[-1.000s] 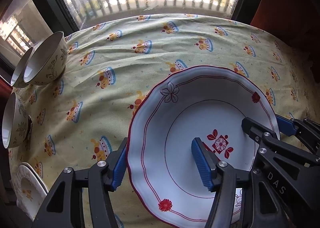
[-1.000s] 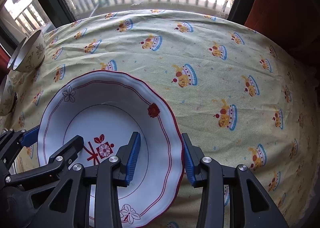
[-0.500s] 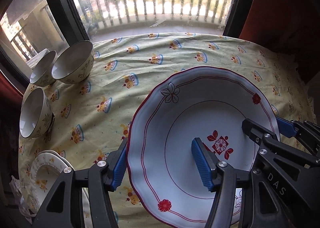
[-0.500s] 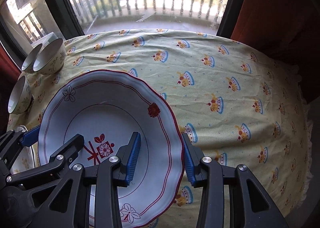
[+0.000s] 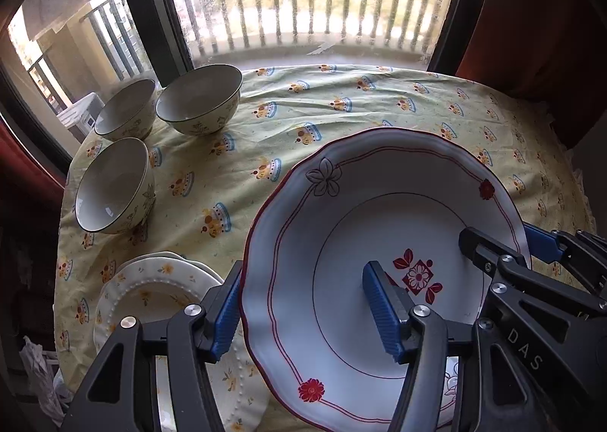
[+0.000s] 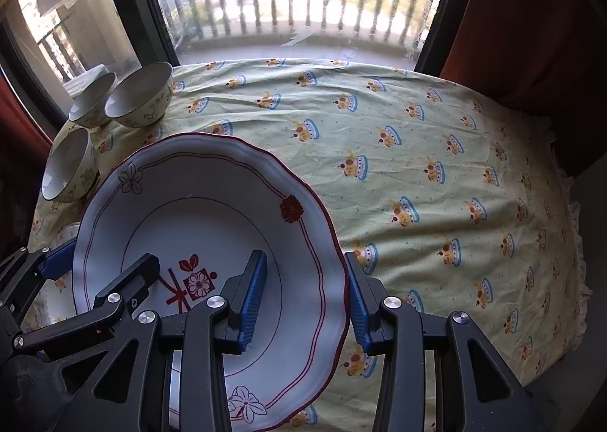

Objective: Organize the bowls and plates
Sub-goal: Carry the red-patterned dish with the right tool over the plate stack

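Observation:
A large white plate with red trim and flower marks [image 5: 379, 227] [image 6: 205, 212] is held above the table by both grippers. My left gripper [image 5: 303, 314] is shut on its left rim. My right gripper [image 6: 307, 303] is shut on its right rim. Three cream floral bowls [image 5: 114, 185] [image 5: 199, 98] [image 5: 125, 109] stand at the table's far left; they also show in the right wrist view [image 6: 68, 162] [image 6: 138, 94] [image 6: 93, 98]. A stack of cream beaded plates [image 5: 151, 291] lies at the near left, below the left gripper.
The table wears a yellow cloth with a cake print [image 6: 417, 166]. A window with a balcony railing [image 5: 303, 7] is behind it. A red-brown curtain [image 6: 531, 14] hangs at the right. The table's right edge [image 6: 569, 242] drops away.
Both grippers have risen and drawn back with the plate. The table looks farther below, and the stack of cream plates and all three bowls have come into fuller view.

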Demonstrator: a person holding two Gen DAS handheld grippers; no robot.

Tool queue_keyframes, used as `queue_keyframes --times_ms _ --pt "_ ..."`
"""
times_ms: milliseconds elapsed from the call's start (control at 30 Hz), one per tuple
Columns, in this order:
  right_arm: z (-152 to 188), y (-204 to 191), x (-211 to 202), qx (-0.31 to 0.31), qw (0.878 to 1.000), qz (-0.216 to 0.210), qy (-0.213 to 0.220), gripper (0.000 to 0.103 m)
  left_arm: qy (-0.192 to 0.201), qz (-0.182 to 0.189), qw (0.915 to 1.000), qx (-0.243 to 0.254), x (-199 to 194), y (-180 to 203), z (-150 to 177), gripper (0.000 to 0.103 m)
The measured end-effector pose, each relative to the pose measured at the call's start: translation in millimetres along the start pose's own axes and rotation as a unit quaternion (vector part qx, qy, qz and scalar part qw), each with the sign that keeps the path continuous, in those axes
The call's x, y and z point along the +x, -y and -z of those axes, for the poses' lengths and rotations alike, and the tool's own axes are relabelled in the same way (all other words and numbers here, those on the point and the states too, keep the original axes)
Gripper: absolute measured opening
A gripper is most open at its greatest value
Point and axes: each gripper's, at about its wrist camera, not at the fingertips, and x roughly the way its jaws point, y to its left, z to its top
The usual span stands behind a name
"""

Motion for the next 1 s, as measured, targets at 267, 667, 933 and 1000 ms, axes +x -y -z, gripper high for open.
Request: queue_keyframes --times_ms 267,667,933,1000 --pt "19 -56 -7 0.004 1.000 0.003 -0.003 0.045 -0.002 0.004 1.0000 0.001 -8 -50 25 0.062" --pt "48 -136 4 -0.012 1.000 -0.004 -0.022 0.045 -0.023 -0.004 0.9996 -0.019 -3 -121 66 0.062" --pt "56 -179 20 -0.035 0.998 -0.013 -0.044 0.045 -0.040 -0.012 0.9983 -0.041 7 -156 84 0.062" --pt "57 -187 24 -0.039 0.998 -0.015 -0.050 0.045 -0.046 -0.013 0.9979 -0.043 11 -163 86 0.062"
